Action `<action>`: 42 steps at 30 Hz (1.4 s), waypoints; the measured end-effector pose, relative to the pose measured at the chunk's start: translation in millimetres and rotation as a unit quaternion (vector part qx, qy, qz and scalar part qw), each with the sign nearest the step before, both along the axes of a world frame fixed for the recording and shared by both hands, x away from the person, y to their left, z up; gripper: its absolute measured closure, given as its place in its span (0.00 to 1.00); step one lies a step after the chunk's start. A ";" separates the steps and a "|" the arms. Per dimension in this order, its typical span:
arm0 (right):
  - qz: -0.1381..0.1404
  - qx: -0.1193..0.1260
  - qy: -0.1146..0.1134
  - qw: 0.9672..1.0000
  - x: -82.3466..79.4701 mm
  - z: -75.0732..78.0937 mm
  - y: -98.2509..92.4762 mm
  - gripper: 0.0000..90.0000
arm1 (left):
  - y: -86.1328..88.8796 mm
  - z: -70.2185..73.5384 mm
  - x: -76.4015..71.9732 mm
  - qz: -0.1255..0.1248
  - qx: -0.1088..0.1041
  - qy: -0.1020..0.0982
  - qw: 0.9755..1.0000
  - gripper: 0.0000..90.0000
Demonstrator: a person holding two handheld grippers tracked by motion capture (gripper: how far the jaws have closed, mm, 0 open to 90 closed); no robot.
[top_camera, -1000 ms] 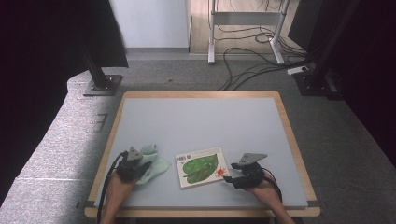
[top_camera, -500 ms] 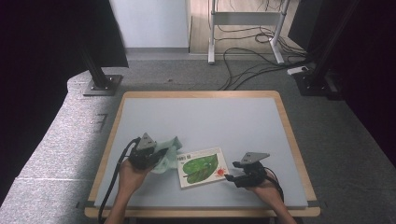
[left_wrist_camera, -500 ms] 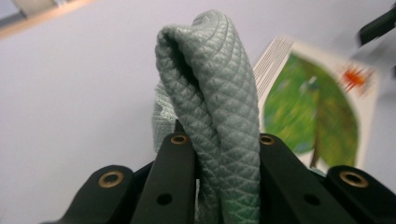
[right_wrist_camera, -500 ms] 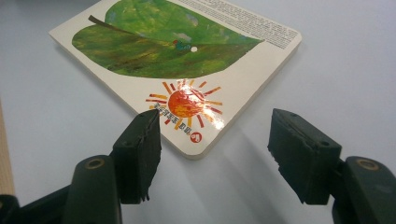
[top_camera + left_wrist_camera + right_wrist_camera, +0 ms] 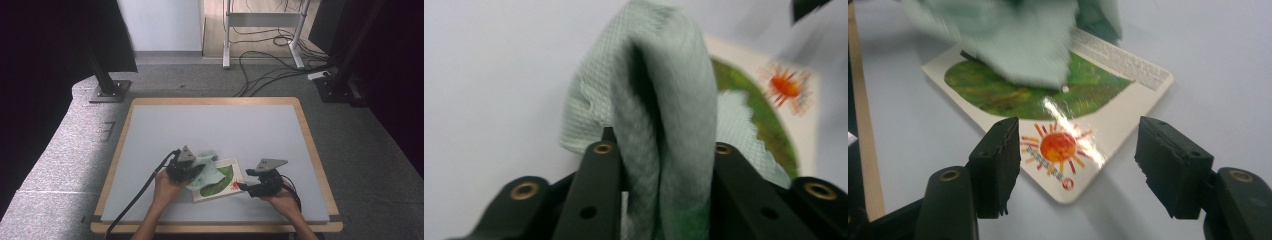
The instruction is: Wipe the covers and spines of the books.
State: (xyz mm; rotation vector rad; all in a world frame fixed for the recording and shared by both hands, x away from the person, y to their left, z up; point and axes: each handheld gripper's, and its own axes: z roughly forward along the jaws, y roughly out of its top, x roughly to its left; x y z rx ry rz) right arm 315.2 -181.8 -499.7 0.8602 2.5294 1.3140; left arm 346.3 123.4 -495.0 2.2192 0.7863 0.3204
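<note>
The left gripper (image 5: 186, 169), jaws just easing apart, grasps the pale green waffle-weave cloth (image 5: 664, 115) draped over the glossy square picture book (image 5: 1058, 135), whose near corner lies between the right gripper's (image 5: 1075, 165) released jaws.

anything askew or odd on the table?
The book lies at an angle to the table edge. The green cloth in the left hand-held gripper drapes over its cover. No spill or damage.

Even light; cloth (image 5: 1013, 40) motion-blurred, book (image 5: 1058, 120) glare perhaps overhead.
</note>
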 end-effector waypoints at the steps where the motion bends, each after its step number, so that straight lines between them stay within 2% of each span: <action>1: 0.003 0.004 0.003 1.000 1.0 1.1 2.4 0.39 | 0.1 -4.2 0.5 0.004 0.001 0.003 1.000 0.79; 4: 0.012 0.005 0.002 1.000 5.0 5.0 10.6 0.40 | 7.8 -4.9 0.5 0.016 -0.017 0.014 1.000 0.60; 9: 0.030 0.010 -0.001 1.000 13.8 13.4 30.2 0.40 | 31.3 14.6 -9.3 0.021 -0.039 0.017 0.999 0.37; 13: 0.041 0.013 -0.010 0.999 18.9 21.8 50.6 0.37 | 56.3 26.6 -20.6 0.025 -0.042 0.005 0.999 0.31; 16: 0.055 0.013 -0.017 0.998 20.1 27.6 67.5 0.37 | 79.8 27.6 -26.0 0.041 -0.047 0.001 0.998 0.29; 19: 0.067 0.014 -0.020 0.997 22.4 32.3 83.7 0.36 | 103.2 22.0 -27.4 0.066 -0.045 0.004 0.997 0.26; 21: 0.073 0.011 -0.022 0.997 25.7 34.6 94.6 0.35 | 115.8 15.8 -27.9 0.090 -0.028 -0.005 0.996 0.23; 23: 0.077 0.011 -0.022 0.997 29.4 35.9 106.0 0.34 | 128.2 8.1 -26.4 0.112 -0.021 -0.003 0.993 0.21; 25: 0.081 0.007 -0.017 0.997 33.4 34.9 117.5 0.31 | 140.5 0.0 -24.1 0.135 -0.024 0.005 0.991 0.17; 30: 0.085 -0.017 -0.005 0.996 42.6 21.6 141.0 0.28 | 161.6 -19.2 -19.6 0.180 -0.009 0.016 0.983 0.10; 32: 0.087 -0.036 -0.001 0.996 46.1 13.0 148.4 0.28 | 163.9 -25.6 -18.9 0.185 -0.006 0.019 0.982 0.07; 34: 0.086 -0.059 0.000 0.995 48.6 3.4 155.7 0.33 | 162.8 -30.0 -17.4 0.187 0.005 0.025 0.982 0.05; 35: 0.085 -0.066 0.000 0.994 49.1 0.8 157.8 0.36 | 160.8 -30.1 -17.0 0.188 0.016 0.020 0.982 0.04; 36: 0.081 -0.077 -0.001 0.994 49.5 -2.5 161.0 0.43 | 159.6 -30.1 -16.9 0.187 0.018 0.015 0.982 0.02; 37: 0.079 -0.084 -0.006 0.993 49.9 -3.9 162.4 0.46 | 157.4 -30.6 -16.2 0.187 0.024 0.017 0.982 0.01; 38: 0.068 -0.097 -0.019 0.993 49.6 -4.7 165.0 0.54 | 156.3 -31.4 -15.3 0.186 0.029 0.020 0.982 0.01; 40: 0.066 -0.100 -0.025 0.993 51.3 -3.8 166.0 0.67 | 154.6 -32.2 -13.7 0.184 0.034 0.027 0.982 0.00; 42: 0.056 -0.099 -0.028 0.993 55.0 -4.2 169.4 0.74 | 155.8 -32.7 -12.7 0.186 0.030 0.033 0.981 0.00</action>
